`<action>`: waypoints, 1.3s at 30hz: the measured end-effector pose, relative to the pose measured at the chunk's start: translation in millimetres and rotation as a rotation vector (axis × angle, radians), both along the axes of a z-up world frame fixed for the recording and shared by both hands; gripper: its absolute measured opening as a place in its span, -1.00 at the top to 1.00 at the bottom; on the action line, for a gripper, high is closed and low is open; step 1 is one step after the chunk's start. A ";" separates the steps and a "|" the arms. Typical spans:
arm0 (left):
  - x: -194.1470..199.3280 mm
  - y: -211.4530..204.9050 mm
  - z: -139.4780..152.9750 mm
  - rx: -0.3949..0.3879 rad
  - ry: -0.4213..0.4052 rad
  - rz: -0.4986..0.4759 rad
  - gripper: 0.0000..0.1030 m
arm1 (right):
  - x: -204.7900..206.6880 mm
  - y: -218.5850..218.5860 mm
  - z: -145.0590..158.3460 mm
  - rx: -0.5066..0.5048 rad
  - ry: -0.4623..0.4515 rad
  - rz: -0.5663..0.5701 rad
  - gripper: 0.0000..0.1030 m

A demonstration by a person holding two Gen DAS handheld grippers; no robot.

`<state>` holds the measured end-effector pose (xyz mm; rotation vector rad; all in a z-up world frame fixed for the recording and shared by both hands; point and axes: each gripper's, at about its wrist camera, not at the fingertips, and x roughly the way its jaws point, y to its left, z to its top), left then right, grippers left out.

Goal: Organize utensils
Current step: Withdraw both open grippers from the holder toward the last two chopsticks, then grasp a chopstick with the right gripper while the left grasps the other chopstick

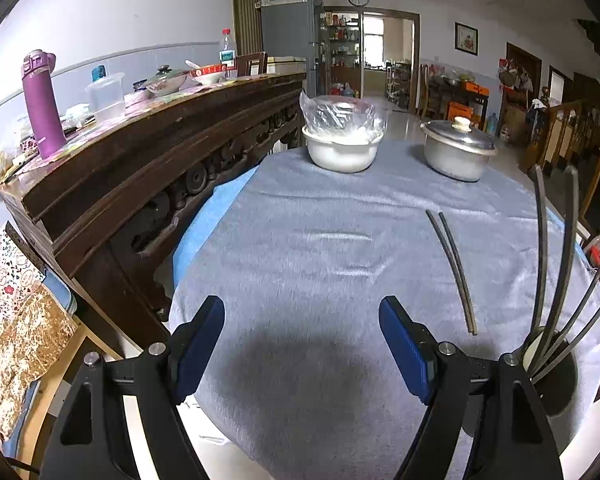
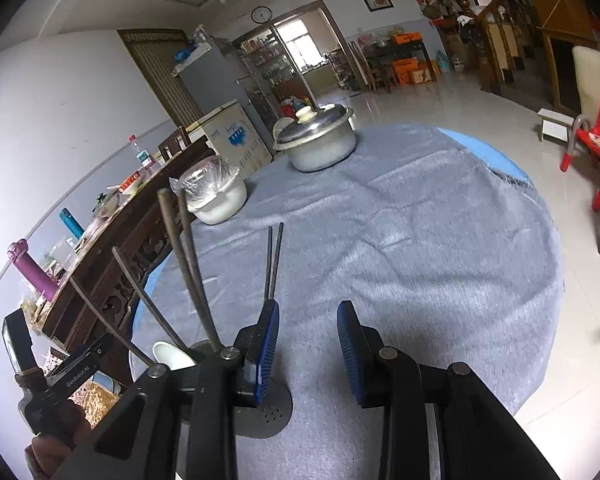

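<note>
At the bottom of the left wrist view the left claw [image 1: 302, 344] stands wide apart over bare grey tabletop [image 1: 320, 240]. The right claw [image 2: 308, 344] is narrowly apart, gripping nothing. At lower left stands the utensil holder [image 2: 272, 416]; a chopstick pair [image 2: 274, 260] lies mid-frame. Farther back: a white bowl [image 2: 220, 204], a metal pot [image 2: 320, 140].

"GenRobot.AI" printed on left hand-held gripper [image 2: 66, 380] body.
</note>
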<state>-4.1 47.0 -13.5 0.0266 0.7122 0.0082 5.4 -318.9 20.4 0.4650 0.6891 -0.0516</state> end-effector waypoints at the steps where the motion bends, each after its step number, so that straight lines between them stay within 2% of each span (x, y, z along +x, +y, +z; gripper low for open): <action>1: 1.2 0.0 -2.1 0.003 0.009 0.001 -0.55 | 0.9 -0.3 -1.8 0.001 0.006 -0.002 0.35; 7: 10.1 1.3 -13.1 0.006 0.063 0.009 -0.55 | 3.6 -5.8 -11.3 0.026 0.029 -0.015 0.35; 31: 32.2 5.7 -37.6 0.026 0.130 0.044 -0.55 | 16.8 -33.3 -46.0 0.076 0.104 -0.067 0.35; 35: 40.7 9.0 -45.7 0.028 0.151 0.054 -0.55 | 27.5 -37.8 -55.0 0.082 0.135 -0.065 0.35; 39: 52.9 12.8 -51.7 0.029 0.178 0.056 -0.55 | 58.6 -39.2 -61.4 0.066 0.185 -0.003 0.35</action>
